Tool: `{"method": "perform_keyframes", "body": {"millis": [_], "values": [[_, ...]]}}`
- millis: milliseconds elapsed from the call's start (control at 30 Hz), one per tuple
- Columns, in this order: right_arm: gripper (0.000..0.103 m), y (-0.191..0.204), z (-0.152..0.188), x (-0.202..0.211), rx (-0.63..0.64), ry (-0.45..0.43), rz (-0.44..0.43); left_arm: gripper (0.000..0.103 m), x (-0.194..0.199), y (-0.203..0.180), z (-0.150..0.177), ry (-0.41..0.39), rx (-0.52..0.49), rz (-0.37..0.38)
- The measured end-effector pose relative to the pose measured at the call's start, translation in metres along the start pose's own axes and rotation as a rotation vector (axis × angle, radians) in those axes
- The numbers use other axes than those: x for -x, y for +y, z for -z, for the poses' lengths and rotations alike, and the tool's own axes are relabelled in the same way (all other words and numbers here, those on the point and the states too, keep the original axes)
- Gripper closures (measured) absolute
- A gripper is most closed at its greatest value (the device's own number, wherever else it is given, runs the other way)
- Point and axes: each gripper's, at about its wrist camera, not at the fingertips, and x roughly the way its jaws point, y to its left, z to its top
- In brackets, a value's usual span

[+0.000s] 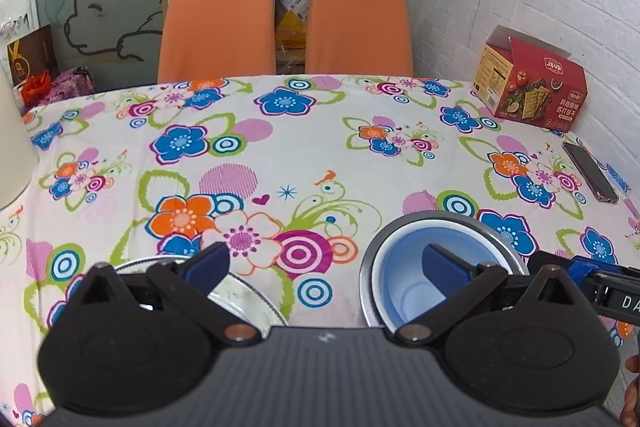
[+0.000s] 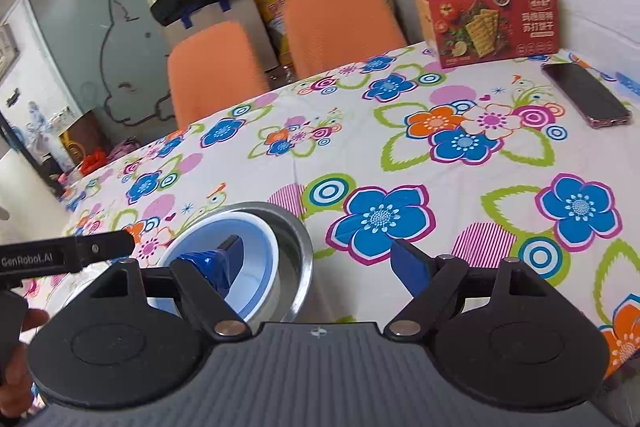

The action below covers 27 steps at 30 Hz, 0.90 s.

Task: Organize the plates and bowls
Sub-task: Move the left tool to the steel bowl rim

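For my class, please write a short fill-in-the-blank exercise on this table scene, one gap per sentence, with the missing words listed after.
1. The blue bowl sits inside a ____ bowl.
2. Both chairs behind the table have ____ backs.
3. The phone lies beside a ____ cracker box.
4. The left gripper and the right gripper both have their jaws ____.

Missing words: metal; orange; red; open

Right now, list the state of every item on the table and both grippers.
Light blue plastic bowl: upright, nested in steel bowl.
Shiny steel bowl: upright, on tablecloth.
White patterned plate: flat, empty.
Red cracker box: top flap open.
Dark smartphone: flat, screen off.
Left gripper: fingers open.
Right gripper: fingers open.
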Motion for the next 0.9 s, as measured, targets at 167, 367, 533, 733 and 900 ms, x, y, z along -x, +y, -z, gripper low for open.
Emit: {"method": "perform_keyframes", "body": {"millis": [167,367,533,733,900], "values": [[0.036,0.012,-0.002,-0.002,0.039,-0.014,-0.005,0.001,0.001,-0.004,0.002,0.007,-0.014,-0.028],[0.036,0.023,0.004,-0.01,0.126,0.023,0.002,0.001,0.001,0.003,0.002,0.021,-0.01,-0.053],[0.036,0.025,0.007,-0.027,0.151,0.073,-0.005,0.001,-0.007,0.001,0.0,0.044,-0.03,-0.071],[0.036,0.029,0.006,-0.051,0.193,0.118,0.012,0.001,-0.018,0.001,-0.003,0.072,-0.029,-0.075],[0.036,0.026,0.008,-0.06,0.218,0.153,0.029,0.001,-0.024,0.002,-0.005,0.08,-0.027,-0.079]]}}
